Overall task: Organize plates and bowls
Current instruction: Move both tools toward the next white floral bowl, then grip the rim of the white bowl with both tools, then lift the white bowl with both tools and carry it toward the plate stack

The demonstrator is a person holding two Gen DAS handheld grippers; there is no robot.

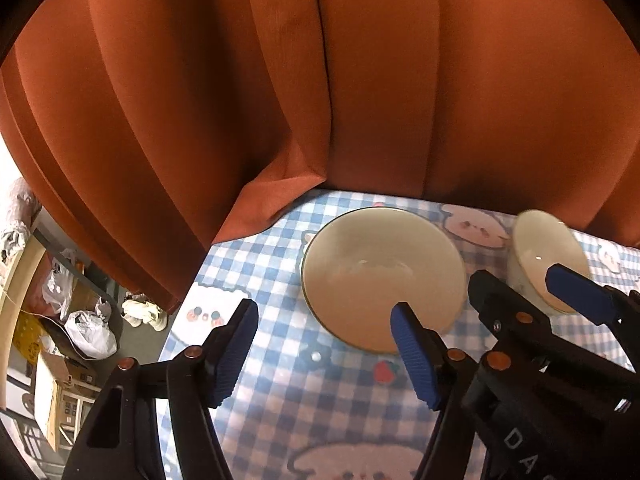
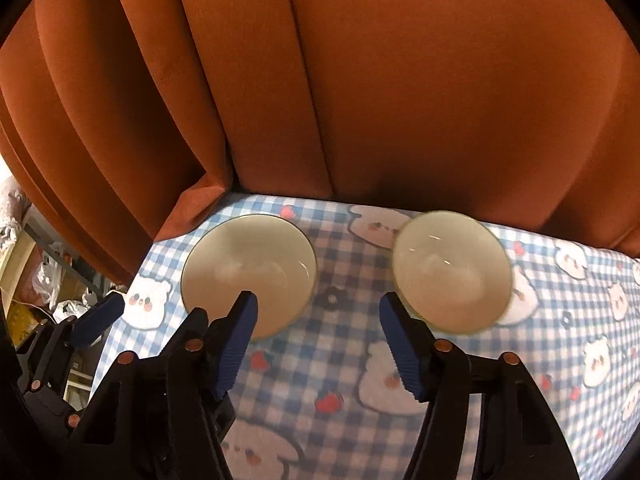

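Two cream bowls stand upright on a blue-checked tablecloth (image 2: 328, 368). The left bowl (image 1: 380, 276) (image 2: 248, 272) is near the table's far left corner. The right bowl (image 2: 452, 272) (image 1: 548, 256) stands beside it, apart. My left gripper (image 1: 324, 340) is open and empty, its right finger over the left bowl's near rim. My right gripper (image 2: 316, 336) is open and empty, above the cloth between the two bowls; its fingers overlap each bowl's near rim in view. The right gripper also shows in the left wrist view (image 1: 528, 288), and a left finger shows in the right wrist view (image 2: 96, 316).
A rust-orange curtain (image 1: 320, 80) hangs right behind the table's far edge. The table's left edge drops off to a floor with plastic bags (image 1: 88, 332), boxes and shelving (image 1: 60, 400).
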